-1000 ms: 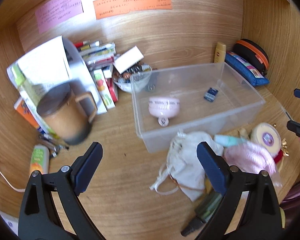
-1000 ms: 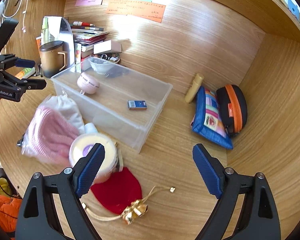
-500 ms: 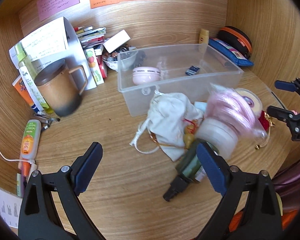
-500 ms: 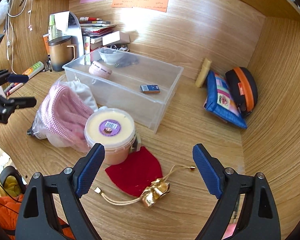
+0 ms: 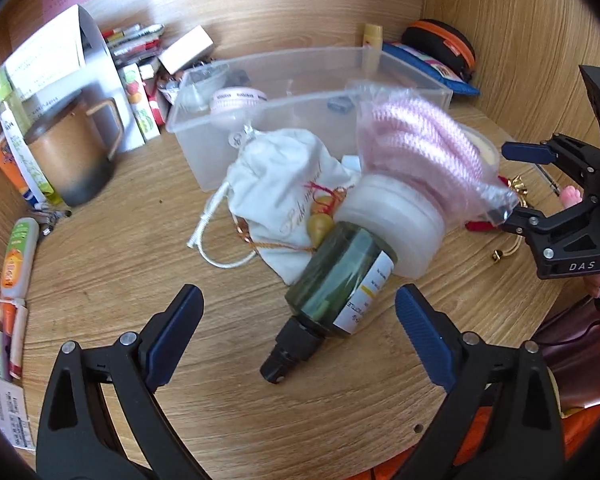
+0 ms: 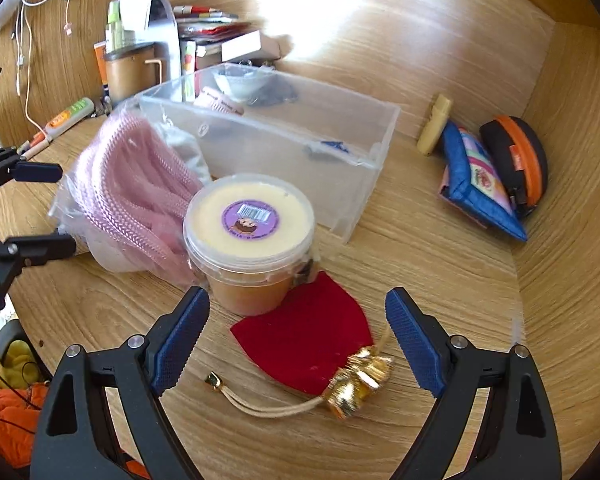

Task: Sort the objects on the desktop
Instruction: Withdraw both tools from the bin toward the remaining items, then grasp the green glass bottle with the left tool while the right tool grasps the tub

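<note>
Left wrist view.
- My left gripper: fingers spread wide, nothing between the pads. It hangs over the dark green bottle, which lies on its side on the desk with its black cap pointing toward me. I judge this the item lined up for pickup, since the bottle sits in line with the gap.
- White drawstring pouch: slumped against the bottle's base, cord trailing left.
- White jar: touching the bottle's far end, with a bagged pink knit heaped on top of it.
- Clear bin: behind the heap; it holds a pink round case and a small blue item. Presumably the sorting destination.
- Brown mug: left, beside stacked papers, not part of the heap.

Right wrist view.
- My right gripper: fingers likewise well apart and empty, poised above the red velvet pouch, which lies flat with its gold tassel toward me.
- Lidded tub: upright just beyond the pouch, its base touching the pouch's edge, so a grab at the pouch risks nudging it.
- Blue pencil case and black-orange case: stowed at the right wall, well apart from the heap.
</note>
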{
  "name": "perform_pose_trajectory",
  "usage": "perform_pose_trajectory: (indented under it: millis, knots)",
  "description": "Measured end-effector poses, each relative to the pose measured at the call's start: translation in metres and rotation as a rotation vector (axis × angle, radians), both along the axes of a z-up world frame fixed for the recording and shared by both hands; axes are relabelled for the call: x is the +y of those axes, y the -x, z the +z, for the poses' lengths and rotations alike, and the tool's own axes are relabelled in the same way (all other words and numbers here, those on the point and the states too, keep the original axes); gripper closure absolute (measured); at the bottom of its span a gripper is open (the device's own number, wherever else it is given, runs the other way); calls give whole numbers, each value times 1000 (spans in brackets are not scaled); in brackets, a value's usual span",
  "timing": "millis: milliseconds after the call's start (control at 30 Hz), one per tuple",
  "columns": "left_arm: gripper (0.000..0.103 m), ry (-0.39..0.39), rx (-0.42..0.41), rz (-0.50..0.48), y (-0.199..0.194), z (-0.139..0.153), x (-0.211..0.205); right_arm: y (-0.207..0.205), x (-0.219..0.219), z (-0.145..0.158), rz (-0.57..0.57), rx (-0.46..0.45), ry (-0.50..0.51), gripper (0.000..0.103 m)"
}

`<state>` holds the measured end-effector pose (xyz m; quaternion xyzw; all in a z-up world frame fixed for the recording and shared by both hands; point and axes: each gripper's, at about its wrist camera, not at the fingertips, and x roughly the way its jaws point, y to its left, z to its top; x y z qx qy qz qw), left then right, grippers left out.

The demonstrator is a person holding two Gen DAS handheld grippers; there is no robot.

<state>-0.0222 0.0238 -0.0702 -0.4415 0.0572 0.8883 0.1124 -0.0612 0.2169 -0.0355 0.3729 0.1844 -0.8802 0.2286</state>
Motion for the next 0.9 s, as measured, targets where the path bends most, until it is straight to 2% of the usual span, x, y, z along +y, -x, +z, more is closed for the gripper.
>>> perform_pose_trajectory:
  millis: [133,267,600,667,800,867,900]
  knots:
    - [5,0,-12,3,6,-8,1,8,-4,-5,10,-16,33,15]
    - [5,-15,-28,22,12,-14,2,23,-5,-9,10,-83,89,15]
    - [6,-37,4,37,17,-16,8,25,-17,-6,44,-14,72,19]
    - [8,-35,9,42,18,-16,8,25,-18,-6,47,-7,73,19]
    - [26,-31,5,43,20,-19,8,27,-20,-5,36,5,80,25]
    - [34,-7,12,57,20,-22,9,25,-23,-4,42,21,77,30]
    - [36,-2,13,60,20,-23,10,23,-24,-3,46,26,77,36]
